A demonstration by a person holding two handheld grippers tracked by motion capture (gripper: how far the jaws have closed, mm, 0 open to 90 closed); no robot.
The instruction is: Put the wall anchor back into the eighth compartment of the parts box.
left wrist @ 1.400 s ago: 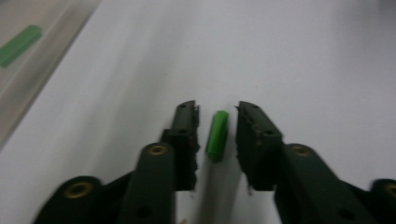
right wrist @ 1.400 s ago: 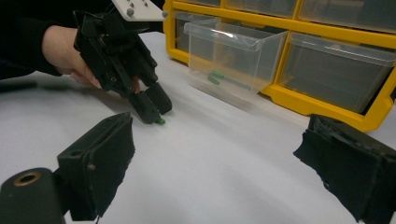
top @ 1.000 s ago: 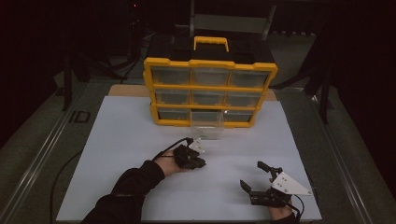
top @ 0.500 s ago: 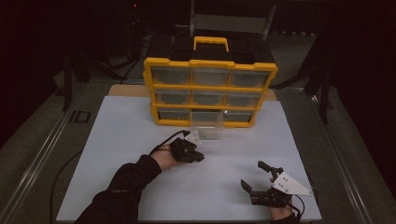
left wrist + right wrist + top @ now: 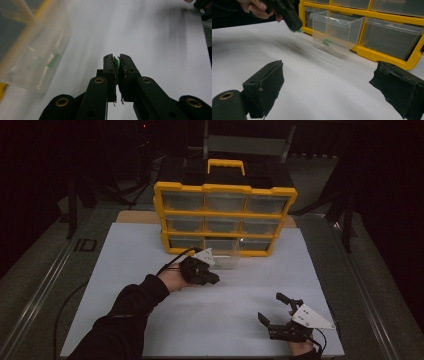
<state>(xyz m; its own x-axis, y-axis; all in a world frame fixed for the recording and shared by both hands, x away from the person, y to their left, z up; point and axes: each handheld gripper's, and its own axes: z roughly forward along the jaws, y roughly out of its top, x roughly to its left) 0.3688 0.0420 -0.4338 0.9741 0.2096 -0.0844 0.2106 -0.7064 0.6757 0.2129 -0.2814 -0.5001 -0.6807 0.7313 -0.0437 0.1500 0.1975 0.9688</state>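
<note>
we have a small green piece (image 5: pixel 116 60) pinched in our left claw (image 5: pixel 117 58), with the pulled-out clear drawer (image 5: pixel 225 258) just ahead awaiting it, while our right claw (image 5: pixel 281 314) rests wide.

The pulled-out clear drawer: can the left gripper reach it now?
Probably yes. The left gripper hangs just before the clear drawer, whose top is open; only bare white sheet lies around them.

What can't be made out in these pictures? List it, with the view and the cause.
- Small green piece in the left gripper, left gripper view: the fingers hide most of it.
- Contents of the clear drawer, same view: motion blur.
- Other drawers, high view: contents dim, too small.
</note>
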